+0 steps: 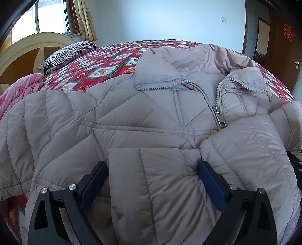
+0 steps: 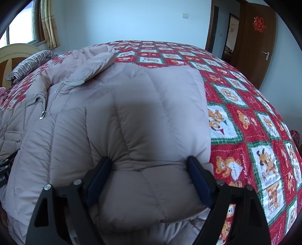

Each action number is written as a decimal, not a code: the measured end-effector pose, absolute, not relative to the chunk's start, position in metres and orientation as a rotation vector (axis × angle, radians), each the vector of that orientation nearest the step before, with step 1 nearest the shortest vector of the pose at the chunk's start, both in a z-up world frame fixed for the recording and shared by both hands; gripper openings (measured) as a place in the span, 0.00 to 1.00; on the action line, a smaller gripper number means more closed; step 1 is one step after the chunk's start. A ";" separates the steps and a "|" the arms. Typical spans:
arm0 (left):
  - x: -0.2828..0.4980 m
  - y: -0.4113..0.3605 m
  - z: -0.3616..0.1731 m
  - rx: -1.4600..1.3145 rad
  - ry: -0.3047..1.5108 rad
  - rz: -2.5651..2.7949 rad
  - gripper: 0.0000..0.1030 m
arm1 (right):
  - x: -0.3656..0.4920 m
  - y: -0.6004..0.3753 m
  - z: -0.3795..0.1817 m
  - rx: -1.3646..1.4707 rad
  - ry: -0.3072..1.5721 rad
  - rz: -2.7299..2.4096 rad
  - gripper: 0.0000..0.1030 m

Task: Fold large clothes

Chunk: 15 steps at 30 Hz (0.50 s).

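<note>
One puffer jacket (image 1: 147, 116) lies on one bed (image 2: 245, 105), with one zipper pull (image 1: 221, 117) on its front. One striped pillow (image 1: 69, 52) sits by one headboard (image 1: 20, 54). One pink quilt (image 1: 17, 94) is bunched at the bed's edge. Two hand-held grippers work here: the left one (image 1: 152, 177) and the right one (image 2: 149, 174), each with two fingers carrying blue pads (image 1: 94, 186). One window (image 1: 51, 17) has one curtain (image 1: 85, 20). One wooden door (image 2: 258, 41) bears one red paper ornament (image 2: 259, 24) and one handle (image 2: 266, 55). One wall switch (image 1: 223, 19) is visible.
</note>
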<state>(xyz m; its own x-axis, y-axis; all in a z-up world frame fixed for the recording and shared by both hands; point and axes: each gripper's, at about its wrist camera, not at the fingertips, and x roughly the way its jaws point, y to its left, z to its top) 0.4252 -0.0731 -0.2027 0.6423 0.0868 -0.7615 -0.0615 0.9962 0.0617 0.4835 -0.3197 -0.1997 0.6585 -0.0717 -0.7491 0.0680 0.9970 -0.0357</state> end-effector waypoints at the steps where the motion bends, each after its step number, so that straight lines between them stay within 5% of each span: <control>1: 0.425 -0.073 -0.203 0.032 0.870 0.084 0.94 | 0.484 -0.320 -0.200 -0.006 0.848 -0.080 0.84; 7: 0.429 -0.066 -0.193 0.003 0.915 0.057 0.94 | 0.486 -0.318 -0.197 -0.022 0.863 -0.080 0.88; 15: 0.383 -0.010 -0.109 -0.053 0.795 0.047 0.94 | 0.456 -0.314 -0.164 0.011 0.853 -0.031 0.90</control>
<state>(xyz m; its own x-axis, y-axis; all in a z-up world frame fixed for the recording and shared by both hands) 0.3828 -0.0103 -0.1086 0.6997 0.0223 -0.7141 -0.0621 0.9976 -0.0298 0.4558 -0.3144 -0.1639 0.6570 -0.0230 -0.7536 0.0318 0.9995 -0.0027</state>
